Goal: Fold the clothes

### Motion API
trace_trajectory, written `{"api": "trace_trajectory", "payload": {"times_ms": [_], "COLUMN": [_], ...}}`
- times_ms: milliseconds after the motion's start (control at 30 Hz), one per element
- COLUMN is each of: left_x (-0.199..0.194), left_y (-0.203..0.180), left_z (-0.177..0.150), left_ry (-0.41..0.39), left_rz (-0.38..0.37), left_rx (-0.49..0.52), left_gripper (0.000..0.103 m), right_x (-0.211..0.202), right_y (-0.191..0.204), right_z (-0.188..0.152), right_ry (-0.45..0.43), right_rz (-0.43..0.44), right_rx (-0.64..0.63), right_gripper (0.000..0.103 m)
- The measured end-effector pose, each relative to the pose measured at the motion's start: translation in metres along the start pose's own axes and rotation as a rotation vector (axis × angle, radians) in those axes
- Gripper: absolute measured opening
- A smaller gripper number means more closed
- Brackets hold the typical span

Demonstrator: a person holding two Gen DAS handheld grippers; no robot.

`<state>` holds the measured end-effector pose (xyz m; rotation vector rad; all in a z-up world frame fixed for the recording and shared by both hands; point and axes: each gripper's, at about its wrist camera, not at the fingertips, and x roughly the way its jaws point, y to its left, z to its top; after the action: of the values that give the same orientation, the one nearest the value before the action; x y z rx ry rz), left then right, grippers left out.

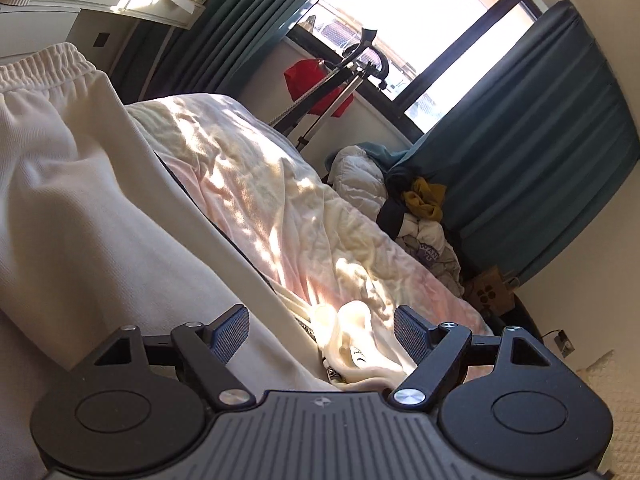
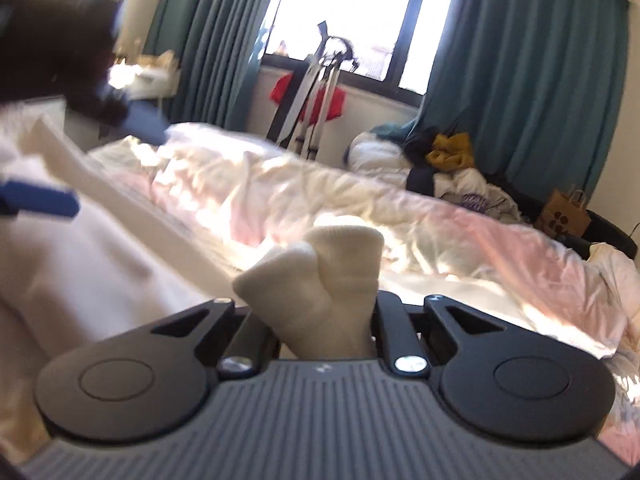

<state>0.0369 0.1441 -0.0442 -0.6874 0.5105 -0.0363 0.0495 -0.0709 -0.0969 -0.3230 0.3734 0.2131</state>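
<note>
right claw (image 2: 320, 312) pinches white trousers (image 1: 80, 184) on bed (image 2: 440, 232), left claw (image 1: 322, 330) agape

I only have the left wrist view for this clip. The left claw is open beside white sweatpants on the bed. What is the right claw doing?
Observer: The right claw is shut on a bunched wad of cream knit fabric.
Operator: Where does the left one sit from there?
Observer: The left claw shows blurred at the upper left of the right wrist view, its blue pads apart, with the white garment between them.
</note>
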Motion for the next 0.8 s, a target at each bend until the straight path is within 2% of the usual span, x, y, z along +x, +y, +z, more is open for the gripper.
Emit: {"api": "trace_trajectory", "payload": {"times_ms": [133,233,300,333,400,433,500,633,733,800], "left_x": [0.006,0.011,0.013,0.014,0.016,0.017,0.018,0.024,0.029,0.031], "left_y": [0.002,0.001,0.000,-0.001,-0.003,-0.005,-0.007,-0.013,-0.019,-0.023], "left_z": [-0.002,-0.003,-0.004,-0.005,-0.007,-0.008,-0.008,-0.009,-0.014,-0.017], "left_ry": [0.012,0.022,0.030,0.032,0.031,0.026,0.015,0.009,0.024,0.034], "left_rz": [-0.011,-0.015,-0.022,-0.025,-0.026,-0.019,0.013,0.033,0.046,0.053], "left_rx": [-0.003,0.002,0.013,0.018,0.028,0.033,0.043,0.057,0.106,0.133], "left_gripper": [0.081,0.081,0.081,0.081,0.080,0.079,0.074,0.074,0.074,0.074], "right_x": [0.001,-0.004,-0.008,-0.009,-0.021,-0.027,-0.039,-0.063,-0.081,-0.083], "right_y": [0.018,0.010,0.002,-0.001,-0.008,-0.011,-0.017,-0.029,-0.038,-0.050], "right_z": [-0.012,-0.004,-0.002,-0.001,0.000,0.001,0.002,0.004,0.005,0.011], "right_ry": [0.031,0.060,0.082,0.094,0.087,0.083,0.076,0.060,0.048,0.006], "right_rz": [0.009,0.087,0.165,0.204,0.254,0.279,0.329,0.428,0.502,0.498], "right_rx": [-0.074,-0.113,-0.162,-0.186,-0.190,-0.191,-0.193,-0.197,-0.200,-0.144], "right_gripper": [0.016,0.021,0.032,0.034,0.045,0.047,0.049,0.051,0.051,0.051]}}
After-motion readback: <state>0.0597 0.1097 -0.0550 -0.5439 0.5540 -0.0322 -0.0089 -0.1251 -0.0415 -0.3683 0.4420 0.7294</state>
